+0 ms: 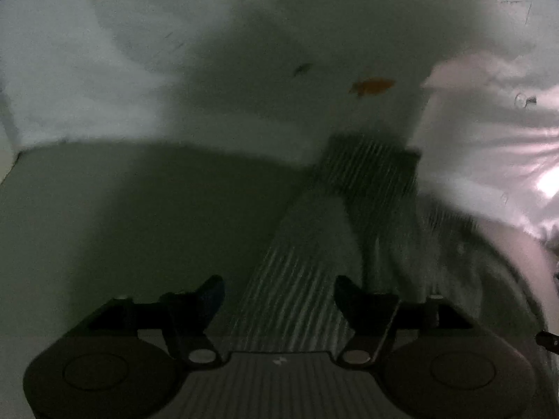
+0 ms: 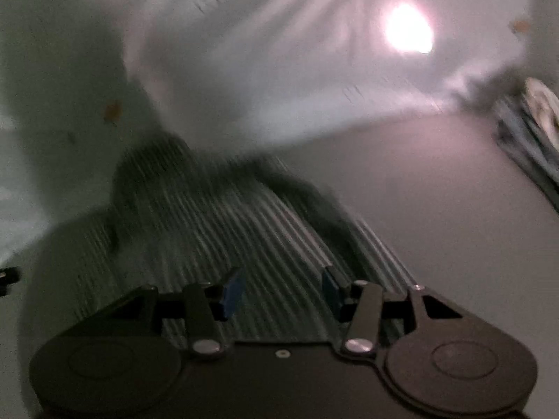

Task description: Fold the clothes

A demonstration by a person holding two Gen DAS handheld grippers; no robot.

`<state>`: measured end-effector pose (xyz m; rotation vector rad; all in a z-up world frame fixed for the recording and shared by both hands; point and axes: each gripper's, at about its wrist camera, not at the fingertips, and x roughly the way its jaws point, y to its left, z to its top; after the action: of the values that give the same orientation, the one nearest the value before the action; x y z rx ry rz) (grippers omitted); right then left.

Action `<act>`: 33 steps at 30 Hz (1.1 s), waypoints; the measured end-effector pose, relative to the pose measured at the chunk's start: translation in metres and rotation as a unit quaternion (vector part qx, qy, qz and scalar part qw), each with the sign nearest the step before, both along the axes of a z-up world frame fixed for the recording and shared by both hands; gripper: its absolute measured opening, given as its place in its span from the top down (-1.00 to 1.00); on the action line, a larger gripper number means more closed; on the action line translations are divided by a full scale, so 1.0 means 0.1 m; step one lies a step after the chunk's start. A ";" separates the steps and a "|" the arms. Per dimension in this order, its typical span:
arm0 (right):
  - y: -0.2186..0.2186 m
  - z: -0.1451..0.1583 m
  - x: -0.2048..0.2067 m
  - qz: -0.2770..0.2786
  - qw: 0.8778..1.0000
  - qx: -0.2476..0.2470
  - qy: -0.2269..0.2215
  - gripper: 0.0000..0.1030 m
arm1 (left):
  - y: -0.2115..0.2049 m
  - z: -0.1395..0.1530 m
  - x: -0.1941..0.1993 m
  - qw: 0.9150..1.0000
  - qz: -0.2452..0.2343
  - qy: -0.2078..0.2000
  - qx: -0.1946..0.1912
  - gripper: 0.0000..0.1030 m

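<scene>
A dark garment with thin pale stripes (image 1: 307, 272) lies on a grey surface, blurred in both views. In the left wrist view my left gripper (image 1: 277, 291) hangs just over a narrow folded strip of it, jaws wide apart, pads clear of the cloth. In the right wrist view the striped garment (image 2: 216, 223) spreads out under and ahead of my right gripper (image 2: 281, 288). Its blue-padded fingers (image 2: 232, 291) stand apart with cloth showing between them, and nothing is pinched.
A pale sheet or bag of plastic (image 1: 489, 122) lies crumpled beyond the garment, catching a bright glare (image 2: 407, 28). The grey tabletop (image 1: 122, 209) shows to the left. A folded pile of cloth (image 2: 531, 139) sits at the far right. Small orange marks (image 1: 372, 85) dot the pale backdrop.
</scene>
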<state>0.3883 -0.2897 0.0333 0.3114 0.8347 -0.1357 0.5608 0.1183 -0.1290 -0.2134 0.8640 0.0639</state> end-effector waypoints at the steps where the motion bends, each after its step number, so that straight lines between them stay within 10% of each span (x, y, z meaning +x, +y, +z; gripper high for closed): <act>1: -0.04 -0.02 -0.12 -0.005 1.000 0.001 0.006 0.02 | 0.03 -0.03 -0.17 1.000 0.016 0.013 -0.007 -0.45; 16: -0.57 -0.31 -1.15 0.010 0.999 -0.032 0.034 -0.07 | -0.42 -0.40 -1.83 0.993 0.096 0.064 -0.017 -0.64; 30: -0.51 -0.57 -0.81 0.101 0.993 -0.012 0.066 -0.50 | -0.30 -0.65 -1.92 0.978 0.185 0.098 -0.021 -0.65; 33: -0.43 -0.55 -0.80 0.127 0.989 -0.040 0.058 0.10 | -0.23 -0.68 -1.93 0.976 0.191 0.109 0.005 -0.65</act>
<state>0.3083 -0.3327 -0.0221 0.1211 0.9743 0.0521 0.3676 0.0955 -0.1967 -0.3671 1.0310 0.4578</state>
